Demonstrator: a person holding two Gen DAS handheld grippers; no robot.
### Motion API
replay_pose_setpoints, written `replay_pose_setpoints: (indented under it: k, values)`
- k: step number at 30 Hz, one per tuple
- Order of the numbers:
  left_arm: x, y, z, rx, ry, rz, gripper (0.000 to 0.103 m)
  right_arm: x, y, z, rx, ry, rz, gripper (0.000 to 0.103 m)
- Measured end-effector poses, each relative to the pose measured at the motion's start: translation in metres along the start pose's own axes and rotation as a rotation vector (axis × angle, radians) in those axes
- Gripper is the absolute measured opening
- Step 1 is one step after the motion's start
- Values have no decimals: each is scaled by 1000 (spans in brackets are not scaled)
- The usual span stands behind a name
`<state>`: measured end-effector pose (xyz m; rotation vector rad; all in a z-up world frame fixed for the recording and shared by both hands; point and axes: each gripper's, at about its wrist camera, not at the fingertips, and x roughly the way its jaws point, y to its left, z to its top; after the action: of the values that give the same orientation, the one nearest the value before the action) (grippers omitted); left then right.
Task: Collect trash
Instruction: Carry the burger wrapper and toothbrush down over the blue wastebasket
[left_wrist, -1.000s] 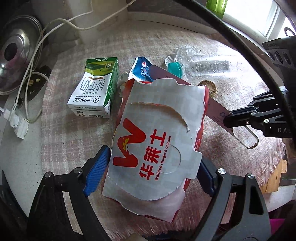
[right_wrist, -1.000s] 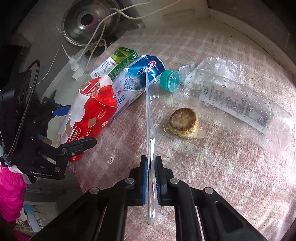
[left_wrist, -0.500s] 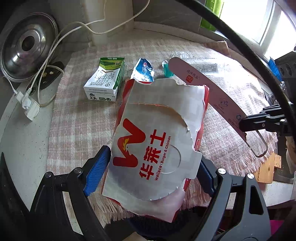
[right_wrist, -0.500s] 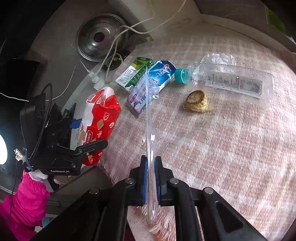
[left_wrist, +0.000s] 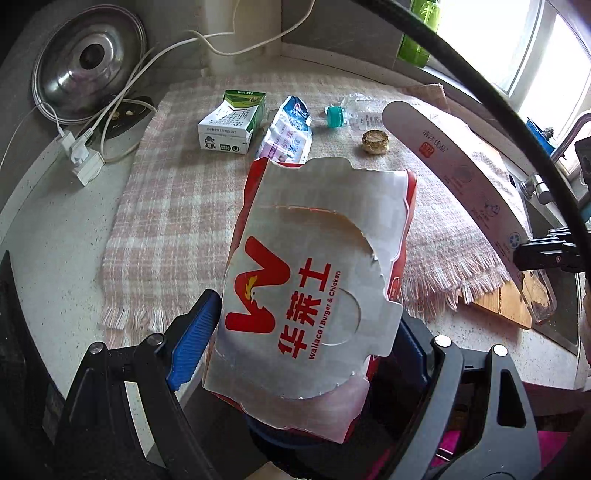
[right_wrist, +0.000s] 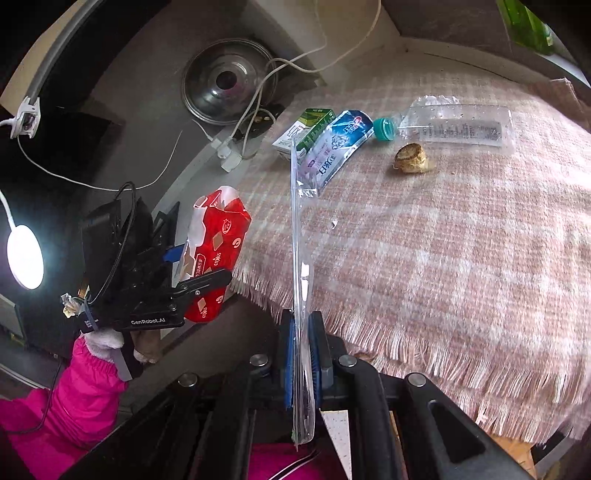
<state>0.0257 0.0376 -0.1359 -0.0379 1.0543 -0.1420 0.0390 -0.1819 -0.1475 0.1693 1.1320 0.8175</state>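
Above the near fringe of the pink-and-white checked cloth (left_wrist: 173, 206), the left gripper (left_wrist: 303, 354) holds a red-and-white paper burger box (left_wrist: 314, 280) printed "Wallace Burger & Chicken". Its 2 blue pads (left_wrist: 192, 339) are spread wide and press on the box's 2 long sides. The box's long axis runs along the fingers, its torn open end pointing away toward the back of the cloth, its near end overhanging the counter edge. In the right wrist view the same box is off the cloth's left edge, clear of the counter, tilted.

The right gripper (right_wrist: 302, 350) is pressed together on a flat clear plastic package with a white card backing (right_wrist: 301, 258). The package stands on edge between the pads; its long axis runs straight out along the fingers, far tip pointing toward the cartons at the back of the cloth, a short tail sticking out behind the pads. In the left wrist view it shows as a long curved white strip (left_wrist: 461, 173) at right, held above the cloth.

Lying on the cloth, 4 items:
- green-and-white milk carton (left_wrist: 232, 123), on its side
- blue-and-white toothpaste box (left_wrist: 290, 133), flattened, just beside the carton
- clear crushed plastic bottle with a teal cap (right_wrist: 458, 125), lying on its side, cap toward the toothpaste box
- small round brown pastry-like piece (right_wrist: 410, 158), near the bottle

A pink sleeve (right_wrist: 85, 391) shows behind the left gripper.
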Motion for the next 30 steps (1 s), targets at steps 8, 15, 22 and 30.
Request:
replay_pose_setpoints:
  k: [8,15,22,30]
  values:
    - [-13,-2,-36,-21,8,-5,88,2,18,-40,11,19,15,6]
    - [-11,2,-67,-45,45,-7,88,18,27,-72,25,69,27,6]
    - [1,10,-103,-79,102,-30,88,45,30,-100,55,133,26,6]
    - [17,13,-139,-106,155,-39,88,75,38,-125,40,213,-7,6]
